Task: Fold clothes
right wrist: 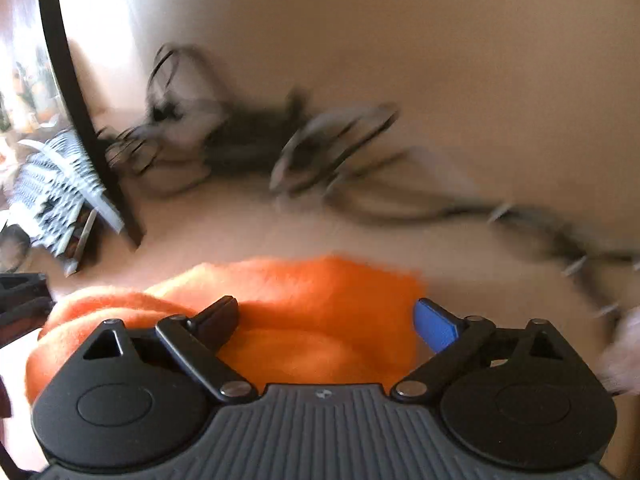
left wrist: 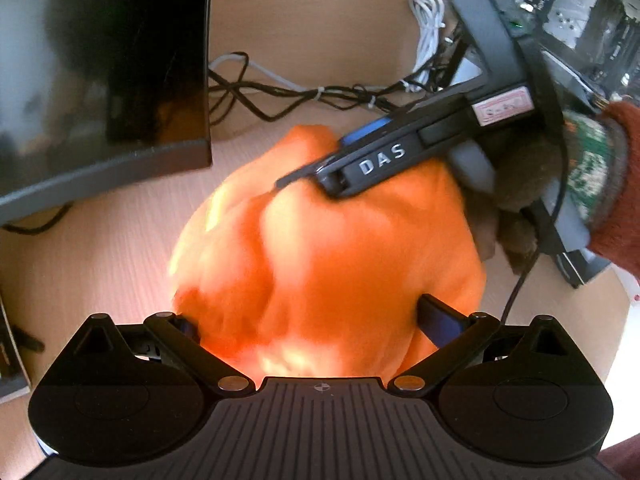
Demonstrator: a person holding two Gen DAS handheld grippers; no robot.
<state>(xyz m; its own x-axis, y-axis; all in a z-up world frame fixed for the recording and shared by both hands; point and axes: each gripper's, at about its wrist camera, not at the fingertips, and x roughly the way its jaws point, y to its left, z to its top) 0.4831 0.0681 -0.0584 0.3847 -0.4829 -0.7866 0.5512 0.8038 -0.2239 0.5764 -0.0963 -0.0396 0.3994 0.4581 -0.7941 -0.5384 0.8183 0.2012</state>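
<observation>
An orange cloth [left wrist: 320, 248] lies bunched on the wooden desk [left wrist: 120, 248]. My left gripper [left wrist: 308, 320] is open, its fingers spread on either side of the cloth's near end. The right gripper [left wrist: 316, 168], held in a gloved hand, reaches in from the right over the cloth's far part. In the right wrist view the right gripper [right wrist: 332, 316] is open, with the orange cloth [right wrist: 288, 304] lying between and under its fingers. That view is blurred by motion.
A dark monitor [left wrist: 100, 72] stands at the left. Black and white cables [left wrist: 304, 92] lie across the desk behind the cloth, also in the right wrist view [right wrist: 320, 152]. Electronics boards [left wrist: 580, 12] sit at the far right.
</observation>
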